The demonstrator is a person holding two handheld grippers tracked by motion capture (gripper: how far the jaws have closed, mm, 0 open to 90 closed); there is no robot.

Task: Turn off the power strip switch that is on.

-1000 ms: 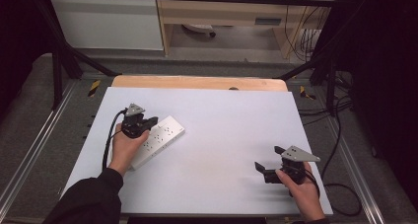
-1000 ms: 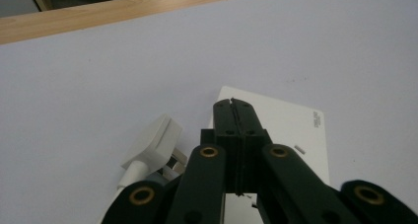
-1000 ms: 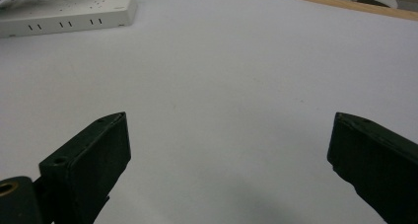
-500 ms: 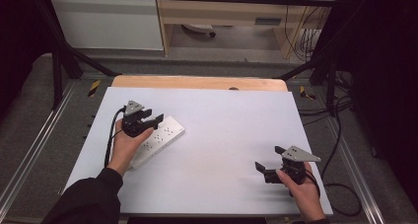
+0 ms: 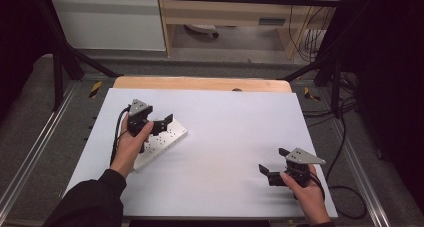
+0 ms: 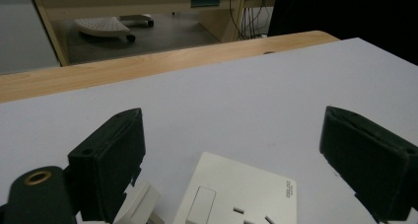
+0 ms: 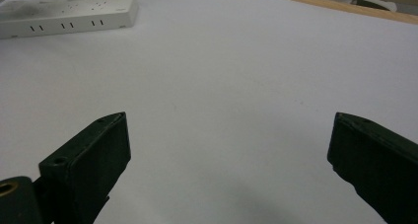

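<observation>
White table [image 5: 235, 137] fills middle of room, wood edge at back, dark floor around.

High view: left tool [image 5: 159, 123] now sits higher over power strip [image 5: 167, 139] than moment ago, jaws turned toward far end of strip. Right tool [image 5: 270, 173] waits near front right corner, same spot as before, well apart from strip.

Left gripper view: jaws spread wide, strip end with switch just below, between them. Nothing pinched.

Right gripper view: jaws spread, bare table between, strip [image 7: 69, 12] far off.

Guess: left hand lining up to grab strip.
</observation>
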